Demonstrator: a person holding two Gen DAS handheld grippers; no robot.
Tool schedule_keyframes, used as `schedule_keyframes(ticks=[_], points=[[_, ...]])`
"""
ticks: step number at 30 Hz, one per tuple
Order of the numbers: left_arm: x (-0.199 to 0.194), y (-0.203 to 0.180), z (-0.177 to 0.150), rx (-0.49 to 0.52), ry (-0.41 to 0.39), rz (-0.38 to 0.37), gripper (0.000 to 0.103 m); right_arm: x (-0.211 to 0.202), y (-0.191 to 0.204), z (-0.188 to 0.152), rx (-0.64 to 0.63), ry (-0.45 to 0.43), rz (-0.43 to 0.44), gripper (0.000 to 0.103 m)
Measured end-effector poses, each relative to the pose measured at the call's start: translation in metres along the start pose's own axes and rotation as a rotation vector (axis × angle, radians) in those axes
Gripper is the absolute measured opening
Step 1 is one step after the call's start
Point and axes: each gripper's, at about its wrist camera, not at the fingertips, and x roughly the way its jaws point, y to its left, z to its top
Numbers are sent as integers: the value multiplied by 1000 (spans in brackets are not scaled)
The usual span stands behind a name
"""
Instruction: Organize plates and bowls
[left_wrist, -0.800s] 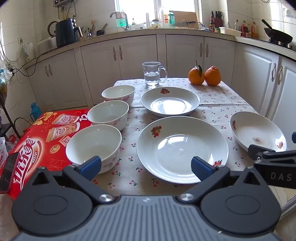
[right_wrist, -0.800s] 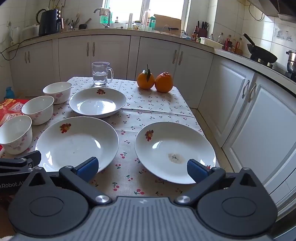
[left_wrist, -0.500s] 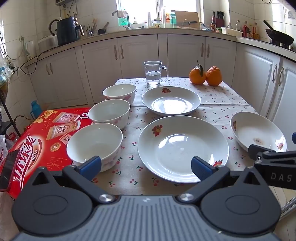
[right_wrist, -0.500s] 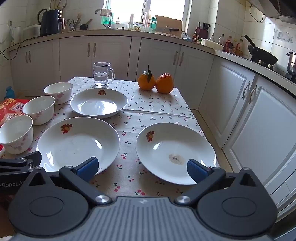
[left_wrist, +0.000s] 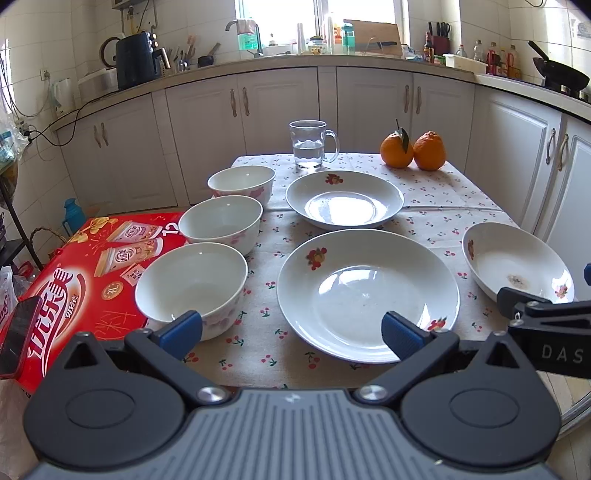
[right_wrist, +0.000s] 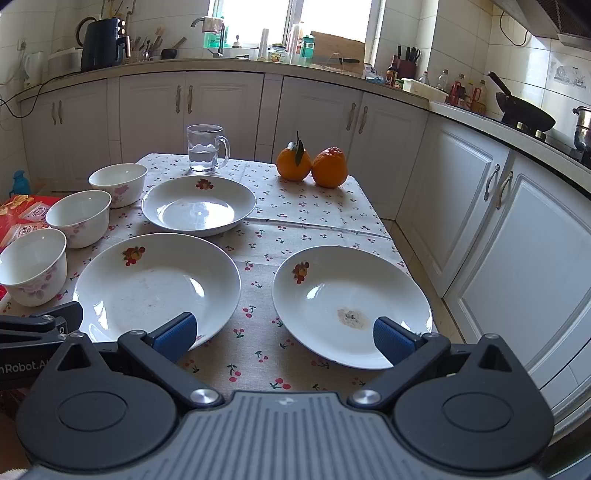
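Three white flower-printed plates lie on the cherry-print tablecloth: a big near plate (left_wrist: 367, 293) (right_wrist: 157, 286), a far plate (left_wrist: 344, 199) (right_wrist: 198, 210) and a stained right plate (left_wrist: 517, 266) (right_wrist: 351, 304). Three white bowls stand in a row at the left: near bowl (left_wrist: 192, 286) (right_wrist: 31, 266), middle bowl (left_wrist: 220, 223) (right_wrist: 78, 218), far bowl (left_wrist: 241, 183) (right_wrist: 118, 183). My left gripper (left_wrist: 291, 332) hovers open over the table's front edge, between the near bowl and the big plate. Over the front edge too, my right gripper (right_wrist: 284, 334) stands open between the big plate and the stained plate. Both hold nothing.
A glass mug of water (left_wrist: 308, 144) (right_wrist: 203, 147) and two oranges (left_wrist: 412, 149) (right_wrist: 312, 166) stand at the table's far end. A red carton (left_wrist: 70, 280) with a phone (left_wrist: 14, 334) on it sits left of the table. White cabinets run behind and to the right.
Both views have shifted only slightly, drifting a little down in frame. No plate or bowl has moved and both grippers stay open.
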Motion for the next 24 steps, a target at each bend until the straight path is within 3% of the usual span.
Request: schedule_keyframes(ticks=[24], points=[[1,1,-1,1,3,3,102,0,2,1,-4,-1,-2,103]])
